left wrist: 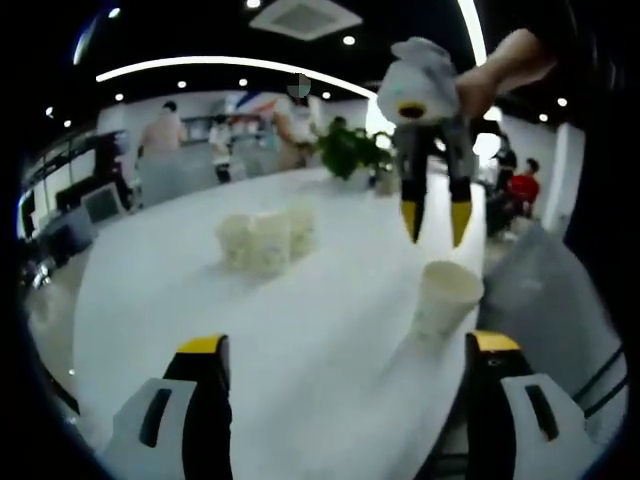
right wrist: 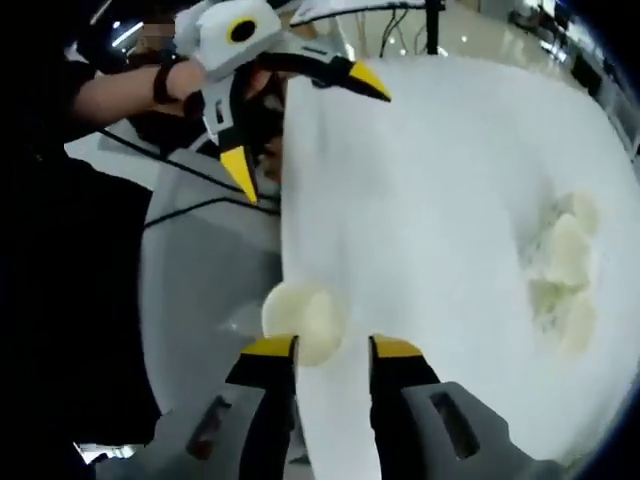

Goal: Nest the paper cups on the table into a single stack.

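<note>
The right gripper (right wrist: 333,350) has its fingers (right wrist: 270,352) spread, and they point down at a lone paper cup (right wrist: 303,321) that stands upright at the very edge of the white worktop (right wrist: 420,180). In the left gripper view the same right gripper (left wrist: 434,222) hangs directly above that cup (left wrist: 446,297), fingertips apart and clear of its rim. That placement reads as lining up for a straight drop onto the cup, so that each finger can pass on either side of the wall.

The left gripper (left wrist: 345,360) also has its fingers (left wrist: 203,348) spread and holds nothing. In the right gripper view it (right wrist: 300,125) hovers beyond the lone cup, off the worktop's edge, probably kept back to leave the approach free.

Farther from the lone cup, toward the middle of the worktop, a cluster of paper cups (left wrist: 265,238) stands close together, some touching; their exact number is hard to tell. The cluster (right wrist: 560,275) is the likely destination, since nesting starts with bringing the stray cup over.
</note>
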